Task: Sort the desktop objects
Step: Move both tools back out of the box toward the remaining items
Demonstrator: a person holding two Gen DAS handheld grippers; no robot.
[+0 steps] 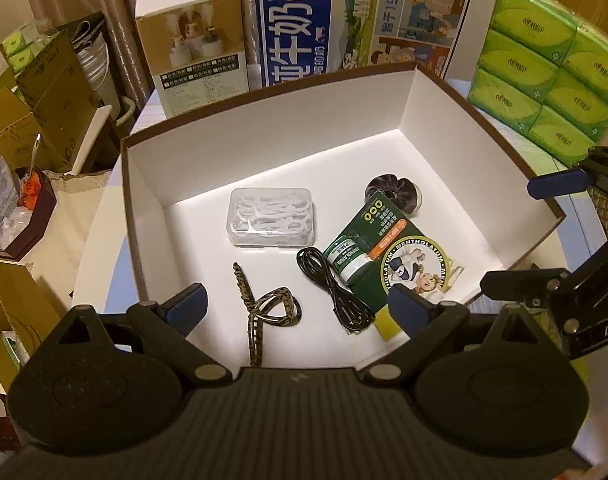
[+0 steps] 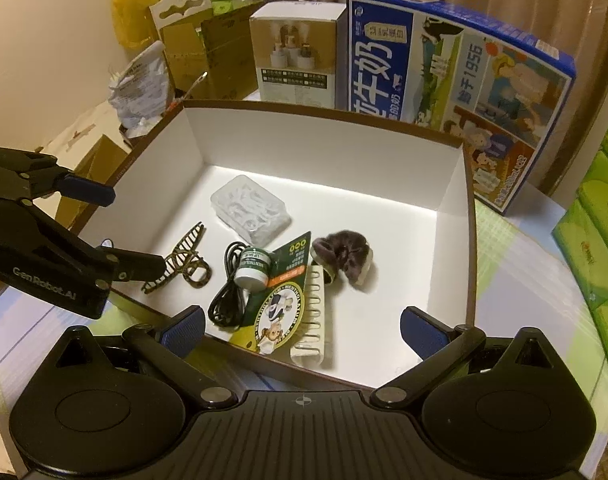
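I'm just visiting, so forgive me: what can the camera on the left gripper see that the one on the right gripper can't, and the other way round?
Only the left view shows the small dark box with orange bits off to the side. Only the right view shows the white comb lying in the box and the yellow bag behind. Both show the white box, clear floss case, patterned hair clip, black cable, green balm card and dark scrunchie.

Lying in open box (image 2: 469, 216): floss-pick case (image 2: 251, 213) toward back wall; hair claw (image 2: 182, 261) at left; coiled cable (image 2: 228, 285) between claw and balm card (image 2: 282, 286); scrunchie (image 2: 345, 260) at right. Standing behind box: 2 cartons (image 2: 294, 54) (image 2: 455, 92).
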